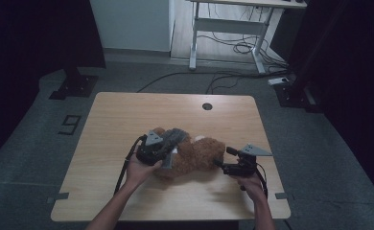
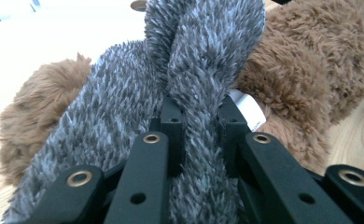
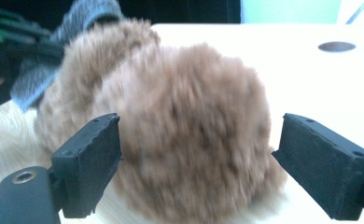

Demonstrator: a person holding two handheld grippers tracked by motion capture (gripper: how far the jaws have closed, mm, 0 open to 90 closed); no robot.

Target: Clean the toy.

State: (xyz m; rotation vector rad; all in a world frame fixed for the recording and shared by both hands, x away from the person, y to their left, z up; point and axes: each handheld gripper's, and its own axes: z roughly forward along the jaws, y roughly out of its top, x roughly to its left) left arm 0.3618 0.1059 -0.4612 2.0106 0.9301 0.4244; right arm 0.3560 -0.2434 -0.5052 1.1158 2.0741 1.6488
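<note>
Black jaws rising at the bottom of the left gripper view sit nearest the lens, and they belong to the left tongs (image 2: 201, 125), clamped tight on a twisted fold of a grey, long-piled fleece garment or scarf (image 2: 124, 116). Largest in the scene is the pale wooden tabletop (image 1: 127, 115), with a round cable hole near its far edge; at its middle, toward the near side, lies the brown plush teddy bear (image 1: 199, 155), on its side as far as the high view tells. The grey fleece drapes over the bear's left-hand end, and a small white sewn-in label (image 2: 249, 108) peeks out just beside the pinched fold. At the bear's other end the right tongs (image 3: 196, 161) stand wide open, their pads on either side of a rounded brown part of the bear with a gap at each pad, so nothing is held there. Judging from this, the work of getting the fleece piece on or off the bear is somewhere in the middle: the fabric is gripped and partly bunched over the toy, yet it neither wraps the bear neatly nor lies free of it. Which way it is meant to go I cannot tell; left to do, likely, is a fresh hold on the bear and more pulling of the fleece.
</note>
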